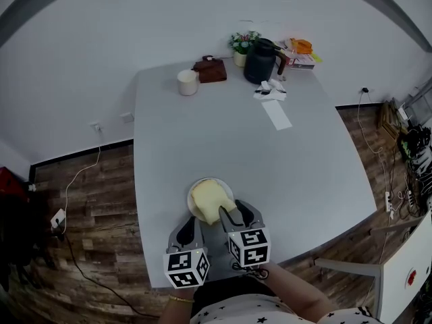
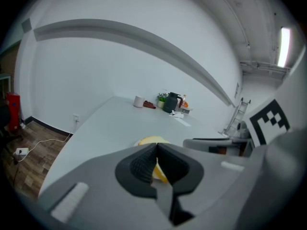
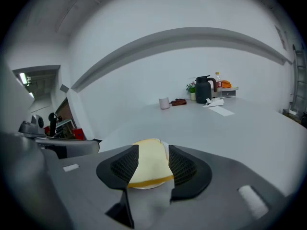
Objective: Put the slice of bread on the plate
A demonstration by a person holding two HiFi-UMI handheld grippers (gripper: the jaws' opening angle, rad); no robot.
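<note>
Bread [image 1: 206,198] on plate [image 1: 192,206] by table [image 1: 297,194] edge; right hand-held gripper [image 3: 153,153] wide, left one [image 2: 156,151] shut.

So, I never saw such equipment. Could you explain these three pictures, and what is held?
A person holds a two-jaw gripper in each hand. The head view looks down from a camera on the person's head. The other two views come from cameras riding on each gripper. On the table stands a plate with a bread slice lying on it. The right gripper is open, its jaws either side of the slice. The left gripper is shut and empty. At the far end stand a cup, a black jug and a plant.
</note>
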